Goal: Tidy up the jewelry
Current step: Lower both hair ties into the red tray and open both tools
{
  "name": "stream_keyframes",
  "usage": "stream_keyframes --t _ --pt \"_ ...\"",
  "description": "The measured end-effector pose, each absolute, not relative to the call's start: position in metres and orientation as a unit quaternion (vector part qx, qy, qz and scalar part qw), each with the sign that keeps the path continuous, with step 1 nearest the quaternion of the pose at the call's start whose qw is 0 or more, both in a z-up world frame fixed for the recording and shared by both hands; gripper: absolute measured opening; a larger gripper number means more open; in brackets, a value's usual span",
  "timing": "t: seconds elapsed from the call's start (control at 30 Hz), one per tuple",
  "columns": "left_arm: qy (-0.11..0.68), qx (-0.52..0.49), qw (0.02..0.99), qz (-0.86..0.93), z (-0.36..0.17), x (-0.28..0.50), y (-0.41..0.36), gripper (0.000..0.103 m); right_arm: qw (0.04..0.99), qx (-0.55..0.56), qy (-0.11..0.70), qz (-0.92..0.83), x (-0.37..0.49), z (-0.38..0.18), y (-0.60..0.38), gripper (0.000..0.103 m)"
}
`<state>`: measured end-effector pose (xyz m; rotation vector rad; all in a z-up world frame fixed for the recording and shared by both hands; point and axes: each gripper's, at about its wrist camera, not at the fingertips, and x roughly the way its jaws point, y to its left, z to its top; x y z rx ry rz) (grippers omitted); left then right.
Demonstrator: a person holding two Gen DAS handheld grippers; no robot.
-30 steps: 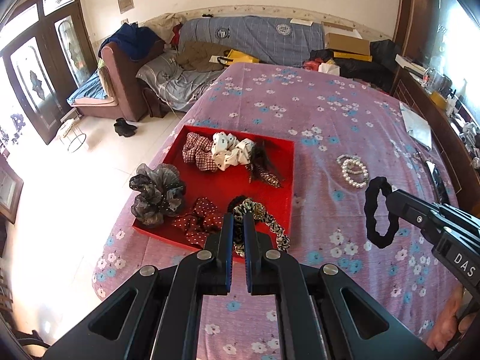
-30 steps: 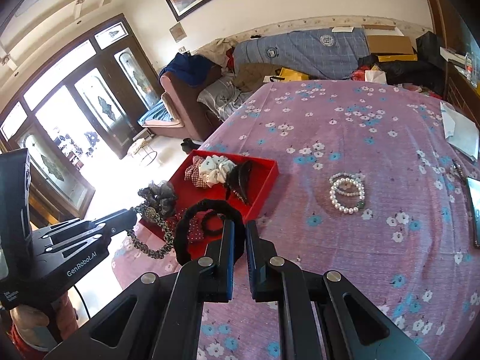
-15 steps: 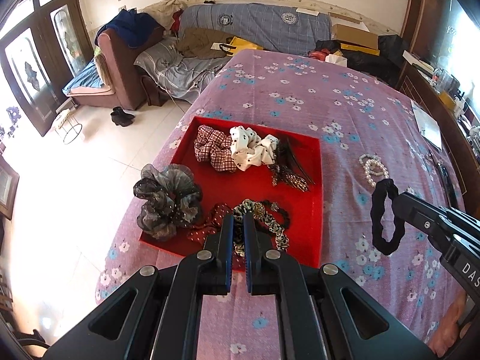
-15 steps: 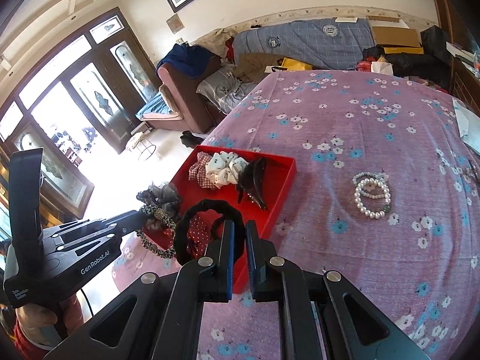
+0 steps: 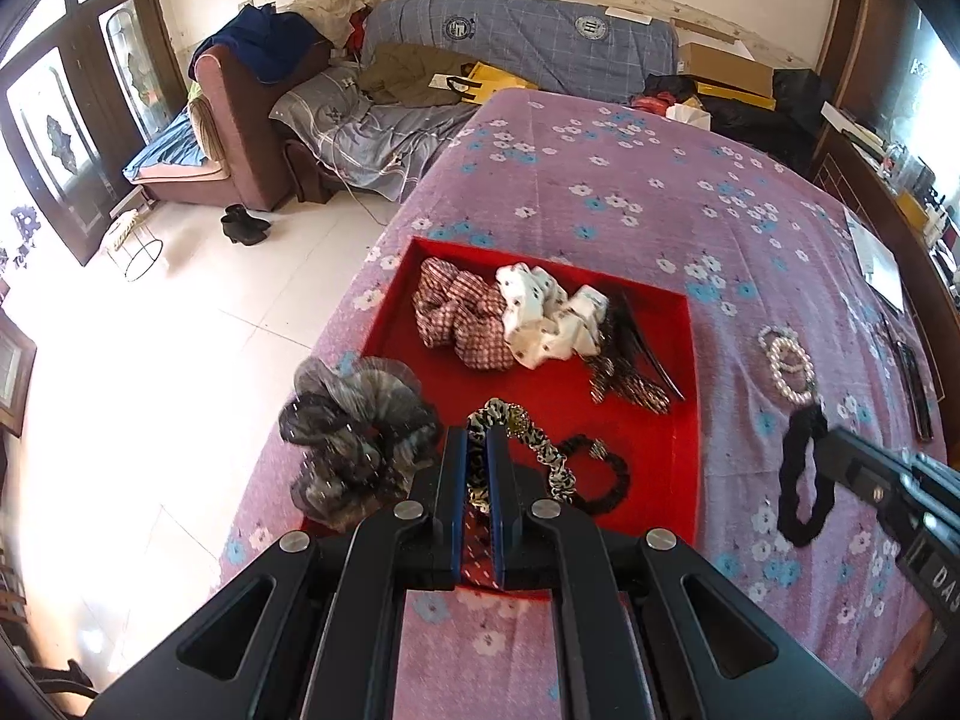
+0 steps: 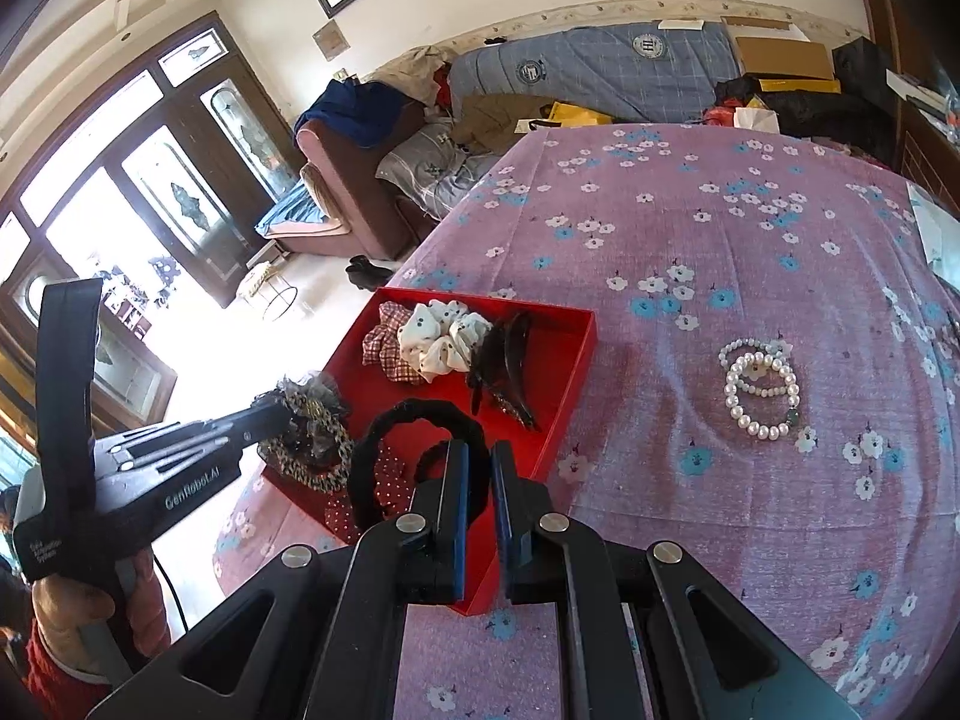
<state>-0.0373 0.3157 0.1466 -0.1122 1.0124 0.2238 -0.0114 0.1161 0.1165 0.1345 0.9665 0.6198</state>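
Observation:
A red tray [image 5: 690,360] lies on the purple flowered bedspread [image 5: 600,180]. It holds a plaid scrunchie [image 5: 462,312], a white dotted scrunchie [image 5: 540,318], black hair clips [image 5: 636,354] and a thin black hair tie [image 5: 600,474]. My left gripper [image 5: 477,438] hangs over the tray's near end, shut on a leopard-print scrunchie [image 5: 528,438]. A grey gauzy scrunchie [image 5: 354,438] sits on the tray's left rim. My right gripper [image 6: 478,450] is shut on a black scrunchie [image 6: 414,414] above the tray's near corner. Pearl bracelets [image 6: 759,390] lie on the bedspread to the right.
The bed's left edge drops to a tiled floor [image 5: 180,360] just beside the tray. A red dotted scrunchie [image 6: 390,474] lies in the tray's near end. A dark slim object [image 5: 915,384] and a paper sheet [image 5: 882,264] lie at the bed's right side. A cluttered sofa [image 5: 540,42] stands behind.
Both grippers moved forward and slightly down toward the red tray, each keeping its scrunchie. The tray and pearl bracelets now appear nearer in both views.

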Motion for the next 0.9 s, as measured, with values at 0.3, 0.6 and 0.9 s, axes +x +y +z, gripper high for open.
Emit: stream_keyframes --t 0.3,0.6,0.9 --pt "0.481 -0.08 0.868 0.091 0.146 -0.014 0.332 0.006 0.823 0.042 0.478 0.305 -0.023 0.096 0.138 0.009" --pt "0.511 -0.076 0.855 0.039 0.115 0.021 0.322 0.006 0.814 -0.004 0.479 0.327 -0.034 0.073 0.173 0.009" --pt "0.54 -0.083 0.838 0.01 0.076 0.056 0.324 0.006 0.808 0.007 0.499 0.313 -0.009 0.049 0.182 0.009"
